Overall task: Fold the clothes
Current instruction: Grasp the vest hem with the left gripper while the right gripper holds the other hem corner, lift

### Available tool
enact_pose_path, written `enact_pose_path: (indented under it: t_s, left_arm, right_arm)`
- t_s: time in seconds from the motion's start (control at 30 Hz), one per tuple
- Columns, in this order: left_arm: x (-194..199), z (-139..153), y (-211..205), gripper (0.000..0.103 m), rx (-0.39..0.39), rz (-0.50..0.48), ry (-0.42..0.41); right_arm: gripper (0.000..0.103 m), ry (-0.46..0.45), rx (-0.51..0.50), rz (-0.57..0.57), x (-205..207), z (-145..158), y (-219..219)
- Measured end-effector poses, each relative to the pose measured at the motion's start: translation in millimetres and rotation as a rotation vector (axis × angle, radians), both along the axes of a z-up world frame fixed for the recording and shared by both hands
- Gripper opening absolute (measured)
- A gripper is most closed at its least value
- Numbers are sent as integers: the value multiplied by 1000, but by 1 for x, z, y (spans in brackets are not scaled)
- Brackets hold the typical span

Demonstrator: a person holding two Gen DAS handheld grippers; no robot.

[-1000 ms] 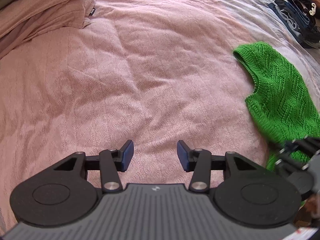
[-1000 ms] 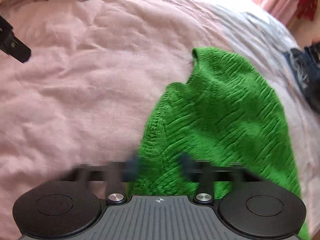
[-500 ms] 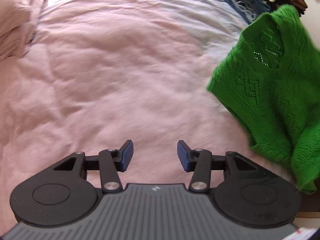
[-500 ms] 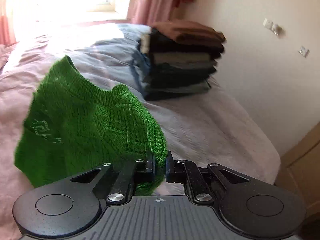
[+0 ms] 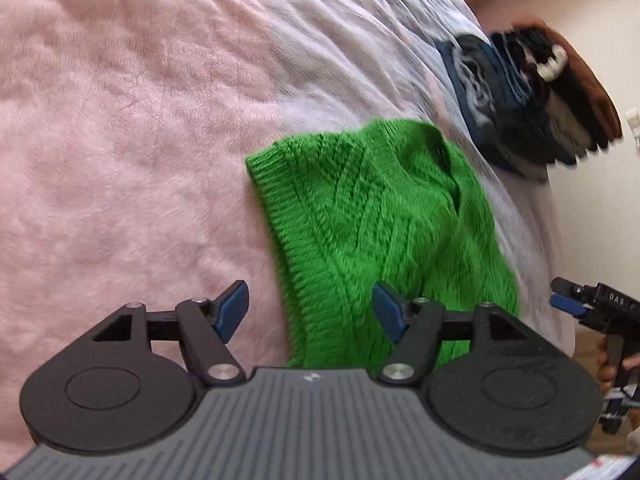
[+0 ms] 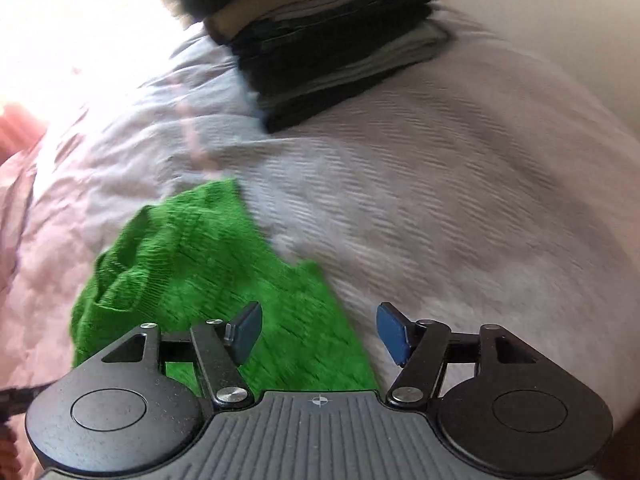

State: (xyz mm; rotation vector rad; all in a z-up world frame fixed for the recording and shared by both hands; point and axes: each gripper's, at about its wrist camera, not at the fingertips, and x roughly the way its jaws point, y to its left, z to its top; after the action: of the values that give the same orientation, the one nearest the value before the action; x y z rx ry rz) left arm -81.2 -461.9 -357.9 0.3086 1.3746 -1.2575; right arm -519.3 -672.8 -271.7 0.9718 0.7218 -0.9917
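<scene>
so, from the left: bare pink bedspread (image 5: 120, 140), then the left gripper (image 5: 310, 308) over the near edge of the green knit top (image 5: 372, 216), jaws opening with only the ribbed hem below the gap, nothing pinched. the top lies on the bed in a compact, doubled-over shape, so its folding looks mostly done, though one flap sits a bit rumpled. further right a stack of folded clothes (image 5: 532, 100) sits near the bed's edge, well apart from the top; those look finished. at the far right the right gripper (image 6: 318, 334) hangs above the top's corner, jaws opening and clear of the cloth. left to do, likely: neaten it and move it onto the stack.
</scene>
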Motion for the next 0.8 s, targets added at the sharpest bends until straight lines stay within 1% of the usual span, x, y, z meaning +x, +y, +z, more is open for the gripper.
enact_pose_path:
  t_s: [0.07,0.13,0.17,0.2,0.27,0.3,0.33,0.37,0.4,0.43,0.47,0.5,0.53,0.6,0.63,0.67,0.7,0.73,0.8]
  left_arm:
    - [2,-12,-9,67,10,80,20]
    - [6,-25,-12,66,5,173,74]
    - [8,-31,-13,66,-1,222,99]
    - [11,-35,-14,66,-16,270,123]
    - [16,-43,-17,66,-43,353,157]
    - [17,-46,-20,63,-53,385,174]
    - [17,-48,-23,45,-66,407,186]
    - [15,-48,-28,36,-77,409,182]
    - [12,-46,-33,17,-83,390,164]
    - [8,-41,-37,8,-95,361,142]
    - [4,-33,-38,8,-101,346,97]
    - [0,-23,-35,8,-123,343,54]
    - [1,-8,-29,7,-161,356,23]
    - [10,31,-16,6,-245,388,-16]
    - [15,54,-10,6,-295,388,-34]
    - [17,77,-6,6,-341,379,-59]
    - [19,103,-2,6,-401,368,-91]
    - [20,130,2,6,-465,363,-120]
    - [21,186,12,6,-605,363,-176]
  right_arm:
    - [61,-52,7,82,18,-14,-23]
    - [61,-99,21,149,38,-31,-44]
    - [61,-104,32,175,50,-43,-56]
    - [61,-102,36,190,61,-55,-67]
    - [61,-127,36,201,76,-71,-86]
    - [61,-149,44,194,82,-80,-95]
    - [61,-182,60,183,87,-88,-103]
    - [61,-230,85,172,90,-97,-109]
    - [46,-247,102,164,95,-104,-113]
    - [25,-251,106,176,100,-106,-115]
    - [11,-245,103,194,104,-103,-114]
    - [10,-239,53,209,105,-93,-107]
    - [10,-253,-12,228,104,-77,-100]
    - [9,-301,-106,221,95,-39,-88]
    - [9,-327,-170,229,90,-13,-81]
    - [8,-351,-256,250,85,20,-70]
    - [8,-380,-316,263,81,46,-63]
    - [8,-412,-396,279,80,78,-54]
    - [8,-468,-532,302,76,133,-39]
